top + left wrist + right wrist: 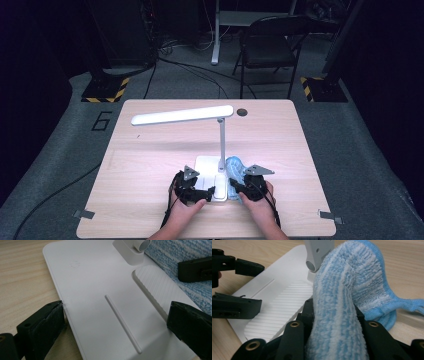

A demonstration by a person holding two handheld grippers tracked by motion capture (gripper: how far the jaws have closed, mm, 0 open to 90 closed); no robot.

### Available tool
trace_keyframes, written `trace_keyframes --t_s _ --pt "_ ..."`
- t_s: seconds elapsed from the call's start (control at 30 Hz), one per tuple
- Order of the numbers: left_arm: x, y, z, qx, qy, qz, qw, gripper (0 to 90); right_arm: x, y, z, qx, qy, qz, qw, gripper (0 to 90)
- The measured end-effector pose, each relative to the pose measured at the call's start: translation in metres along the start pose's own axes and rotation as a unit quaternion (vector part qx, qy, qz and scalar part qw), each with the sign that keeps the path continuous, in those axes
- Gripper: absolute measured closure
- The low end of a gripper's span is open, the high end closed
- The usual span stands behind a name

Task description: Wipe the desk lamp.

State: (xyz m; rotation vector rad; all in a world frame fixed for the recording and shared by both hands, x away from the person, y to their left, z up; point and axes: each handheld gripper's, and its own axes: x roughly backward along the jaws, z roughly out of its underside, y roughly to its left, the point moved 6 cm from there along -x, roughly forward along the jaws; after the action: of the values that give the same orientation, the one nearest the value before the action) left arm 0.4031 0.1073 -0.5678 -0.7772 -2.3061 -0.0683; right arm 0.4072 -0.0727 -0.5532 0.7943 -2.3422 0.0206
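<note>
Dim rm, grey carpet floor (350,150) w/ painted "6" (102,121); black folding metal chair (270,47); hazard-striped stand bases (105,90); black floor cables (50,195).

Big number "6" (102,121) painted on grey floor (60,150), left of table, seen in high view. Small round mark (74,263) pressed into white lamp base (100,285) in left gripper view, too faint to read. No other words or numbers readable.
</note>
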Motion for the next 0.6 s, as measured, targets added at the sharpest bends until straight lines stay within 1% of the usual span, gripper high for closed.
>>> trace_keyframes --t_s 0.03,0.07,0.1,0.13,0.17,0.2,0.23,0.27,0.3,0.53,0.6 --pt "-0.0001 0.0001 -0.0001 0.0 0.0 0.0 1.0 1.4 0.0012 0.0009 -0.0001 -0.008 0.001 -0.009 0.9999 66.4" --pt "-0.0001 0.0001 0.0 0.0 0.0 0.0 1.0 1.4 0.0015 0.0008 -0.0007 -0.011 -0.002 -0.016 0.9998 66.5" --pt "0.0 0.0001 0.0 -0.001 0.0 0.0 1.0 1.4 0.0027 0.0011 -0.0003 -0.016 0.0 -0.019 0.9997 66.4" --pt "0.0 0.0 0.0 0.0 0.0 0.0 1.0 1.4 0.0032 0.0009 -0.0003 -0.018 -0.005 -0.02 0.9996 66.4" --pt "-0.0008 -0.0009 -0.0005 0.007 -0.006 0.0 1.0 1.4 0.0047 0.0011 0.0001 -0.017 -0.002 -0.023 0.9996 66.4" --pt "-0.0003 -0.0003 -0.0002 0.002 -0.002 0.0 1.0 1.4 0.0054 0.0014 0.0005 -0.017 -0.002 -0.023 0.9996 66.4" --pt "-0.0008 -0.0008 -0.0006 0.006 -0.005 0.0 1.0 1.4 0.0059 0.0023 0.0005 -0.017 -0.003 -0.022 0.9996 66.4" --pt "0.0 0.0001 0.0 0.0 0.0 0.0 1.0 1.4 0.0061 0.0027 0.0004 -0.017 -0.003 -0.022 0.9996 66.3" --pt "-0.001 -0.0011 -0.0007 0.009 -0.007 0.0 0.9999 1.4 0.0062 0.0028 0.0003 -0.015 -0.003 -0.022 0.9996 66.4" --pt "-0.0007 -0.0008 -0.0006 0.006 -0.006 -0.001 1.0 1.4 0.0066 0.0044 -0.0025 -0.016 -0.007 -0.021 0.9996 66.3" --pt "-0.0008 -0.0008 -0.0006 0.007 -0.006 0.0 1.0 1.4 0.0064 0.0051 -0.0032 -0.011 -0.009 -0.023 0.9996 66.4"
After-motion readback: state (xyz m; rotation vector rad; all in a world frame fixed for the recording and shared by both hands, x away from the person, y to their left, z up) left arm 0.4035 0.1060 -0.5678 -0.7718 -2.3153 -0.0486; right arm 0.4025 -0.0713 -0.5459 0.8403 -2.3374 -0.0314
